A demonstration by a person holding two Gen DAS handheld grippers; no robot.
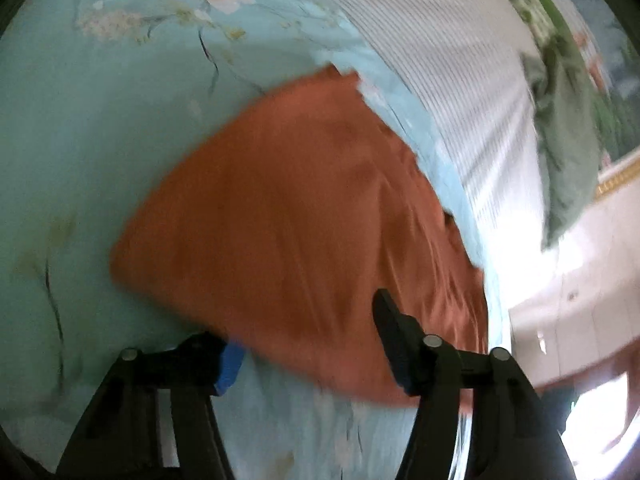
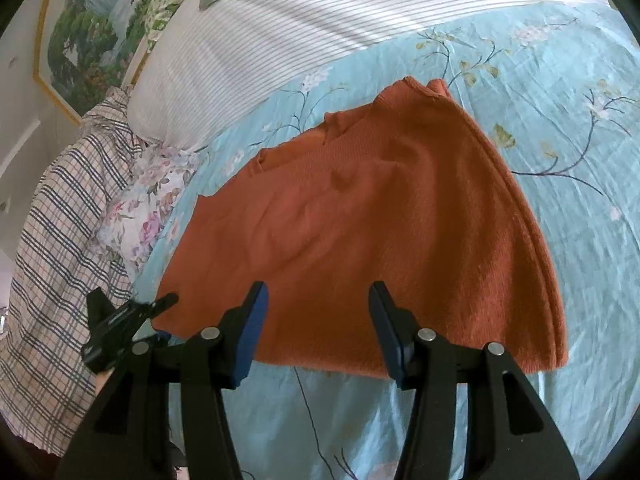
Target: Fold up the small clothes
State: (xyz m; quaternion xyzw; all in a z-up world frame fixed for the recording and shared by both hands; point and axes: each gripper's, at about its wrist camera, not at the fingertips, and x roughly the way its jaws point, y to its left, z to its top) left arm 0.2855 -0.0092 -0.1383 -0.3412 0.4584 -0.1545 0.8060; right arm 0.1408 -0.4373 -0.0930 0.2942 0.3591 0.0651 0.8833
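Though blurred, orange garment [image 1: 296, 216] edges smeared

Rust-orange garment [image 2: 360, 220] of matt, fuzzy knit cloth, smooth thin floral cotton-like bedsheet [image 2: 560, 140], ribbed striped white pillow [image 2: 260, 28], matt black plastic gripper fingers [image 2: 384, 320]
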